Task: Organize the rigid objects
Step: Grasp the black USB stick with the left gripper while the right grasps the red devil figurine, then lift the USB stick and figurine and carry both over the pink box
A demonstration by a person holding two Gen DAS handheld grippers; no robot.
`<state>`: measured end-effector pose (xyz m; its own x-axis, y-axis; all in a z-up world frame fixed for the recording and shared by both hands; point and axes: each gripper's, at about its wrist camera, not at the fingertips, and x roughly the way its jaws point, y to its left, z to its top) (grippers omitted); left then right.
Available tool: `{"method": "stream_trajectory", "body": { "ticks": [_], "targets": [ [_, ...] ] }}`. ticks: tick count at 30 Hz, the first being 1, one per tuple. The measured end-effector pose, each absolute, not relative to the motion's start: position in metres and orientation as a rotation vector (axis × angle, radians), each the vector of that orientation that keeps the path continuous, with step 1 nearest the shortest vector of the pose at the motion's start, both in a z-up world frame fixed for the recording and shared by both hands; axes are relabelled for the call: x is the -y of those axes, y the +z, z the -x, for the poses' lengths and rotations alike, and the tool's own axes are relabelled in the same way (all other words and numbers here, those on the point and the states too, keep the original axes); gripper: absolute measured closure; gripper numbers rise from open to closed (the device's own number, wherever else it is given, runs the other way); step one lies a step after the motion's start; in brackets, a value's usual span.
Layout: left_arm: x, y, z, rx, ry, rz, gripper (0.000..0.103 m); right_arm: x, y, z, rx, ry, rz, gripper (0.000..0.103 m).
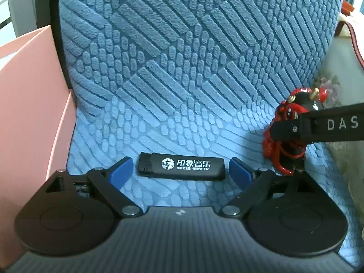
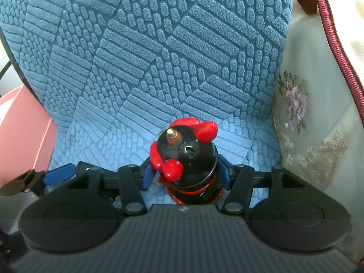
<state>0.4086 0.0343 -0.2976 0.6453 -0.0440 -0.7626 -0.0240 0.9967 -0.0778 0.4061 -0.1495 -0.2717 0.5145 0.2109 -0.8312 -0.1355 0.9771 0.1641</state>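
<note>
A black lighter [image 1: 182, 166] with white print lies flat on the blue textured seat cushion [image 1: 182, 68]. My left gripper [image 1: 180, 170] is open, its blue pads on either side of the lighter and apart from it. A black and red figurine [image 2: 185, 159] stands upright on the cushion. My right gripper [image 2: 185, 175] is shut on the figurine's body, with blue pads against both sides. In the left wrist view the figurine [image 1: 293, 113] stands at the right, partly hidden by the right gripper's black finger [image 1: 318, 127].
A pink box wall [image 1: 29, 113] stands to the left of the cushion and also shows in the right wrist view [image 2: 25, 132]. A cream floral cover [image 2: 318, 113] with dark red piping lies to the right. The cushion's backrest rises behind the objects.
</note>
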Motion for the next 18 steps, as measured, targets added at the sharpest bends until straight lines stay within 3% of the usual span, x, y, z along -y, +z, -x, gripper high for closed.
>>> {"method": "stream_trajectory", "body": {
  "ticks": [18],
  "targets": [
    [-0.0340, -0.2998, -0.4085, -0.867, 0.002, 0.011, 0.017, 0.1428, -0.2724, -0.3995, -1.007, 0.228, -0.044, 0.044]
  ]
}}
